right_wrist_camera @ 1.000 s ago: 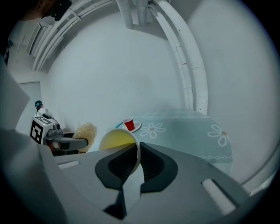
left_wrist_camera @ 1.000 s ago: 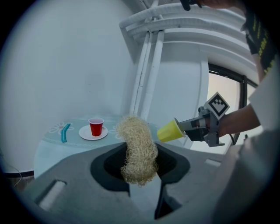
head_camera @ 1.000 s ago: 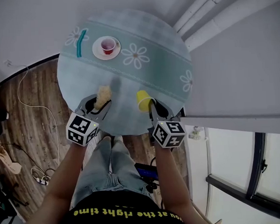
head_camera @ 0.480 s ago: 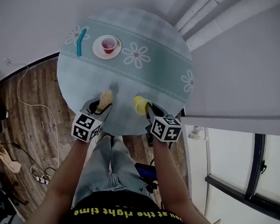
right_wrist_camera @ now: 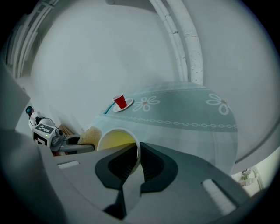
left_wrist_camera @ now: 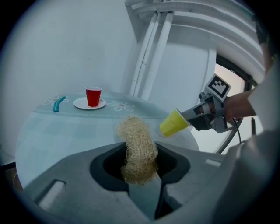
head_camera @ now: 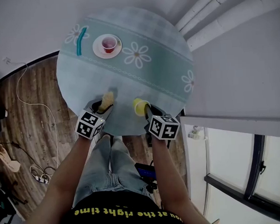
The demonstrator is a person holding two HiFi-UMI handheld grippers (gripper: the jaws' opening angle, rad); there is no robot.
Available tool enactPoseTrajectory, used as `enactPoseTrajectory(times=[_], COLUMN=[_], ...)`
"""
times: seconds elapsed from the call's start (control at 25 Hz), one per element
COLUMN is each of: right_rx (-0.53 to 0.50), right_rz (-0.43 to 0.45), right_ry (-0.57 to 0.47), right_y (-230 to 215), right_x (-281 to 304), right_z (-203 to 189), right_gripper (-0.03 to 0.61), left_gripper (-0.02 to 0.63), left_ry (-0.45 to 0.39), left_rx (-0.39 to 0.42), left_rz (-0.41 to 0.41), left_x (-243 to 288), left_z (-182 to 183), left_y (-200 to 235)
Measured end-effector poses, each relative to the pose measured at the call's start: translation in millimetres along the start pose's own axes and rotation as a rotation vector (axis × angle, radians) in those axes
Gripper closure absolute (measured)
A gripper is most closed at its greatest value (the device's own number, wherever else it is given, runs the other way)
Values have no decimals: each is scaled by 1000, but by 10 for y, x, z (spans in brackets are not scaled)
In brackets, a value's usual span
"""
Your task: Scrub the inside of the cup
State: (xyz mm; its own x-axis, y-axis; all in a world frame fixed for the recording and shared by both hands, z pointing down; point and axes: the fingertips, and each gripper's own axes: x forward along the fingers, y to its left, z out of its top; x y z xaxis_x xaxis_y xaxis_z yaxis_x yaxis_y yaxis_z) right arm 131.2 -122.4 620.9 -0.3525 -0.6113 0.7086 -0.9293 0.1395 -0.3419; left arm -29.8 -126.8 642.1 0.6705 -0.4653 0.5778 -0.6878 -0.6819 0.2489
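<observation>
Both clamped — left gripper (head_camera: pixel 104 104), right gripper (head_camera: pixel 143 111) (tilted down).

The yellow cup (head_camera: pixel 139 106) (left_wrist_camera: pixel 173 123) (right_wrist_camera: pixel 116 140) is a plain tapered cup, empty inside. It is tilted on its side with its base toward the scrubber and its open mouth toward the right tool (head_camera: pixel 147 111) (right_wrist_camera: pixel 136 159). That tool pinches the rim wall, one jaw inside and one outside. The cup hangs over the near edge of the tabletop (head_camera: pixel 152 80).

The scrubber (head_camera: pixel 106 100) (left_wrist_camera: pixel 137 148) (right_wrist_camera: pixel 89 135) is a pale straw-coloured wad of coarse fibre. Its lower end is clamped in the left tool (head_camera: pixel 100 108) (left_wrist_camera: pixel 140 155), and its free upper end stands upright. It sits just left of the cup, not touching it.
</observation>
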Motion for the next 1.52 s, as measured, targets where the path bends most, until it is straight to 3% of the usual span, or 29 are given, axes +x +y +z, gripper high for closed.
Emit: enactPoseTrajectory(times=[0.48,1.12,1.52], right_rx=[-36,-39,-15], right_rz=[-12,-2,17], right_ry=[14,79,100], right_y=[11,67,65], right_x=[47,163,246], right_z=[36,40,55], right_gripper=[551,523,428], left_gripper=[449,426,420], left_ry=[94,142,165], left_rx=[-53,-74,-90], left_rz=[-6,-20,-42], left_x=[158,162,198], left_z=[-135,-140,-129], left_y=[85,102,105])
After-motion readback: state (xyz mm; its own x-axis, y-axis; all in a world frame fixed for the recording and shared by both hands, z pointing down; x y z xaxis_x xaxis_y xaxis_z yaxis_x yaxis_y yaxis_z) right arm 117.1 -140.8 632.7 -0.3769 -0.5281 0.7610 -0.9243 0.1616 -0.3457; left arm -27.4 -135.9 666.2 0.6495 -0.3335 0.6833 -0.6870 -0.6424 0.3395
